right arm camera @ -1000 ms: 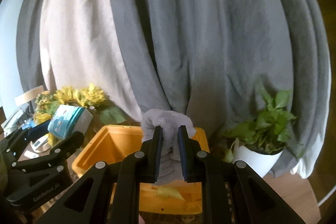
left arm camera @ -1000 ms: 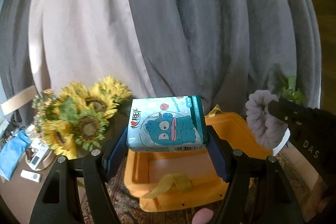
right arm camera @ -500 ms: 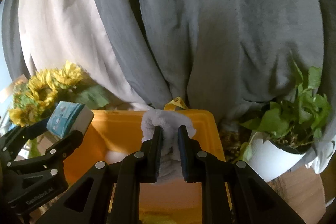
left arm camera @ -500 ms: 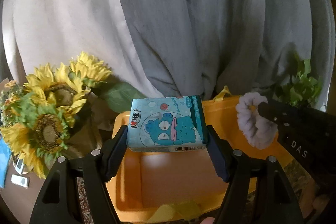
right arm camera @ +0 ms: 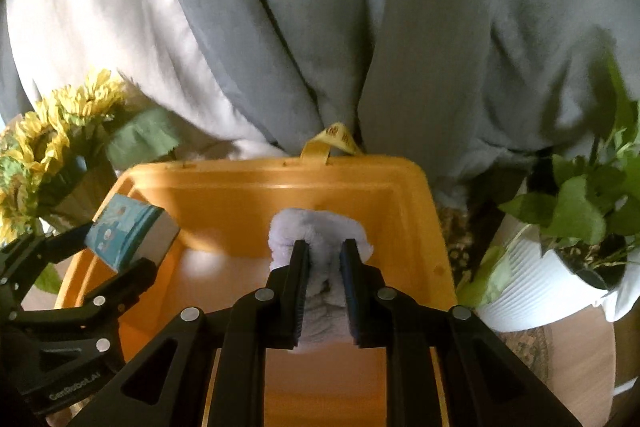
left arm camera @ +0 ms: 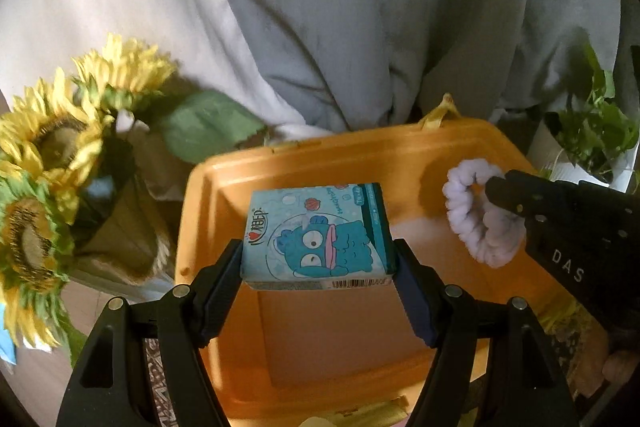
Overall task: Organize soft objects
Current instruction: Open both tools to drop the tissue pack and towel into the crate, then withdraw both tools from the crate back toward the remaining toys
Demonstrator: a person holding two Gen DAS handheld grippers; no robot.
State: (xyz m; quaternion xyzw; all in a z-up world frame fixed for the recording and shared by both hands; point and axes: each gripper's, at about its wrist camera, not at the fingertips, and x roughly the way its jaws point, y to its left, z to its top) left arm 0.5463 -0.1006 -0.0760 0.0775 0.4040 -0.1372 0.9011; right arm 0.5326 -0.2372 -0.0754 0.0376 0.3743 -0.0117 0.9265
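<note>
- Left hand-held gripper (left arm camera: pixel 318 267) clamps tissue pack (left arm camera: pixel 316 233), right hand-held gripper (right arm camera: pixel 324 259) pinches scrunchie (right arm camera: pixel 320 227) — we hold both over orange bin (right arm camera: pixel 416 227).
- Risk: uneven release — pack tumbles onto rim, scrunchie snags a pad.

left tool (left arm camera: pixel 319 267) | right tool (right arm camera: pixel 324 259) | both lowered over bin (left arm camera: pixel 400 155), seemingly

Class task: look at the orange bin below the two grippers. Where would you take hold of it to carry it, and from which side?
Judging from these views, grip the yellow strap loop at the middle of the orange bin's far rim, coming from above. It stands up clear of the rim, thin enough for jaws to close on. The bin's walls look wide and smooth, a poor hold.
</note>
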